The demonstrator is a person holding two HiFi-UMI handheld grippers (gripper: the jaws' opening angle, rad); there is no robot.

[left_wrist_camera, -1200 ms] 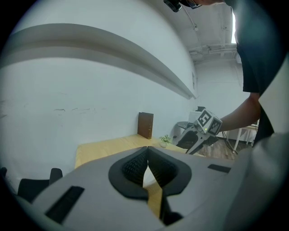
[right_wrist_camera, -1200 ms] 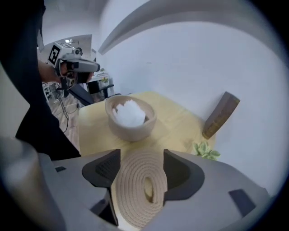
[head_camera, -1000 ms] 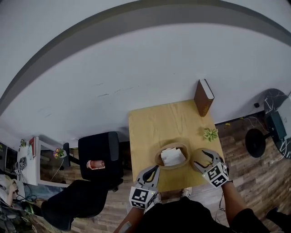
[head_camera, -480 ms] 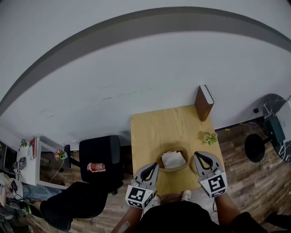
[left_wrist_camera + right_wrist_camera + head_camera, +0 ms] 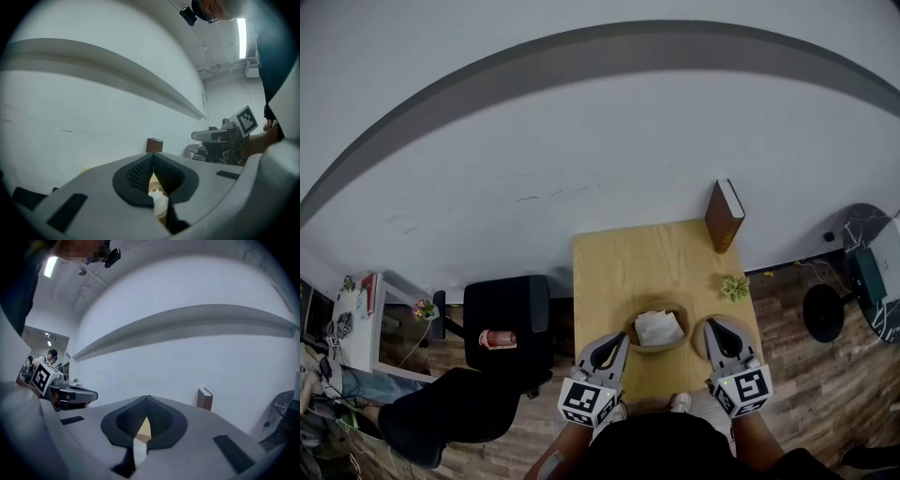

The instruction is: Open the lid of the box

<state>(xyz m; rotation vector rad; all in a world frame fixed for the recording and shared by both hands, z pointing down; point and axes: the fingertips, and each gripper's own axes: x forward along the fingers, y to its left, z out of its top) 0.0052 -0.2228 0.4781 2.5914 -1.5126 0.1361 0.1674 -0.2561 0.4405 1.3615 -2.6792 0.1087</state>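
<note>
Two handheld grippers in play here, both parked at the near edge of a small wooden table [image 5: 623, 267]. The round wooden box [image 5: 655, 349] sits near the front of the table between them, already open, with some crumpled white paper [image 5: 657, 326] inside. Its lid [image 5: 701, 339] is lying flat on the table just to the right of the box, mostly tucked under the right gripper [image 5: 714, 326]

The right gripper has its jaws pinched fully together with nothing between them. From its own camera you just see tabletop wood through the little gap behind the tips. It hangs over the lid, but I can't tell if it's actually touching it. The left gripper [image 5: 621, 338] is the same deal: jaws together and empty, tips pointing at the box's left side, and the white paper peeks through behind the pads

Other stuff around: a brown book [image 5: 724, 216] standing upright at the far right corner of the table, a small green plant [image 5: 734, 287] near the right edge, and a black chair [image 5: 508, 314] off to the left of the table with a pinkish can-looking thing [image 5: 497, 338] on it
</note>
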